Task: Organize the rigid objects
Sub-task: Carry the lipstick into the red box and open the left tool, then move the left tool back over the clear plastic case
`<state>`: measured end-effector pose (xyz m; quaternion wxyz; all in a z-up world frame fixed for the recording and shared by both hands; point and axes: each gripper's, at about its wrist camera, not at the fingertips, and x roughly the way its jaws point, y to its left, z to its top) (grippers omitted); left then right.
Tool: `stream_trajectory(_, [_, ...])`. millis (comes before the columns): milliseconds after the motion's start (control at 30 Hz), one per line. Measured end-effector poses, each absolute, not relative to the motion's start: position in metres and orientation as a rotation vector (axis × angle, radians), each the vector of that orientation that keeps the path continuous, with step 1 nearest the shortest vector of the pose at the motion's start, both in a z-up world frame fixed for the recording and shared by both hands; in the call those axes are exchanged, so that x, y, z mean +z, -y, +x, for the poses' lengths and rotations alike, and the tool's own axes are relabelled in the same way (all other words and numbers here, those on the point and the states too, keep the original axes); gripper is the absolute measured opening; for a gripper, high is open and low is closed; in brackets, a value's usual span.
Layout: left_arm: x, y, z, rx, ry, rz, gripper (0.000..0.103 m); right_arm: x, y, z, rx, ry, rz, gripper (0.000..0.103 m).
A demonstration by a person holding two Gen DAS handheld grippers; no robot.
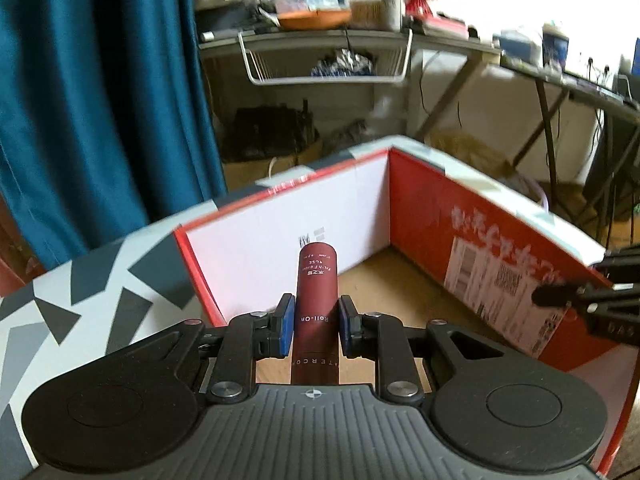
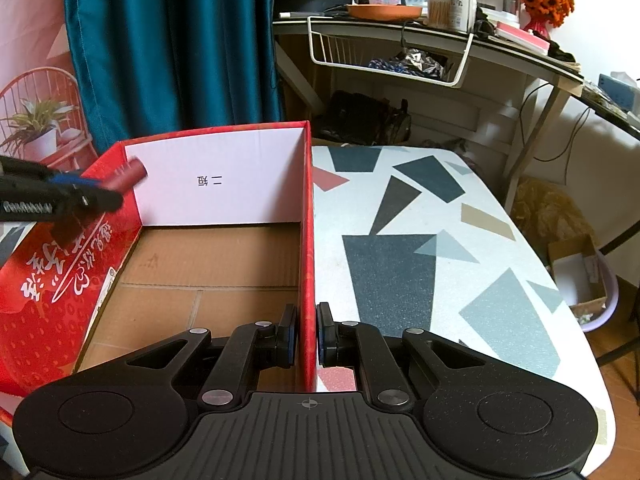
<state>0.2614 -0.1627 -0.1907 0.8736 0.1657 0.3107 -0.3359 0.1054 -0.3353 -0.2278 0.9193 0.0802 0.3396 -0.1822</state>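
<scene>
I had the left gripper (image 1: 312,322) clamped on a dark red tube (image 1: 316,280) over the open cardboard box (image 2: 208,264), and the right gripper (image 2: 307,334) pinched tight on the box's side wall (image 2: 306,240). Let go at this tilt, the tube could roll inside the box. Nothing seemed to block the way, though the box's near corner was hidden; a patterned table (image 2: 440,220) lay beside the box

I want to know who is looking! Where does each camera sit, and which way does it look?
Left wrist: sits on the left gripper, looking down its fingers at the dark red tube it holds over the red box.
Right wrist: sits on the right gripper, clamped on the box's wall, facing the patterned table.
Both show the box, blue curtain and the other gripper.
</scene>
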Motion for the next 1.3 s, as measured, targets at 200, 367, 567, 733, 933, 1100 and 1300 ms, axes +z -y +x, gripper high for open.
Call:
stream_trajectory(200, [-0.198,0.158,0.268,-0.708,-0.667,0.332,0.024,-0.228,0.336,0.105,-0.375,-0.697,0.169,0.009])
stream_trajectory(367, [-0.195,0.155,0.268,-0.725,-0.656,0.321,0.024,-0.228,0.337,0.105,-0.375,-0.698,0.17,0.009])
stream_trajectory(567, [-0.181,0.135,0.266,-0.719,-0.615,0.268,0.025,-0.228,0.336,0.105,-0.376,-0.698,0.168,0.009])
stream_trajectory(733, [-0.164,0.099,0.265,-0.69,-0.583,0.194,0.033,-0.228,0.336,0.105,-0.376,-0.698,0.168,0.009])
stream_trajectory(933, [-0.159,0.039,0.257,-0.576,-0.592,0.13,0.055,-0.228,0.336,0.104,-0.376,-0.697,0.168,0.009])
stream_trajectory(1100, [-0.18,-0.006,0.242,-0.464,-0.67,0.052,0.075,-0.228,0.336,0.103,-0.378,-0.695,0.171,0.009])
stream_trajectory(1300, [-0.215,-0.027,0.225,-0.389,-0.785,0.065,0.08,-0.228,0.336,0.103,-0.379,-0.698,0.166,0.009])
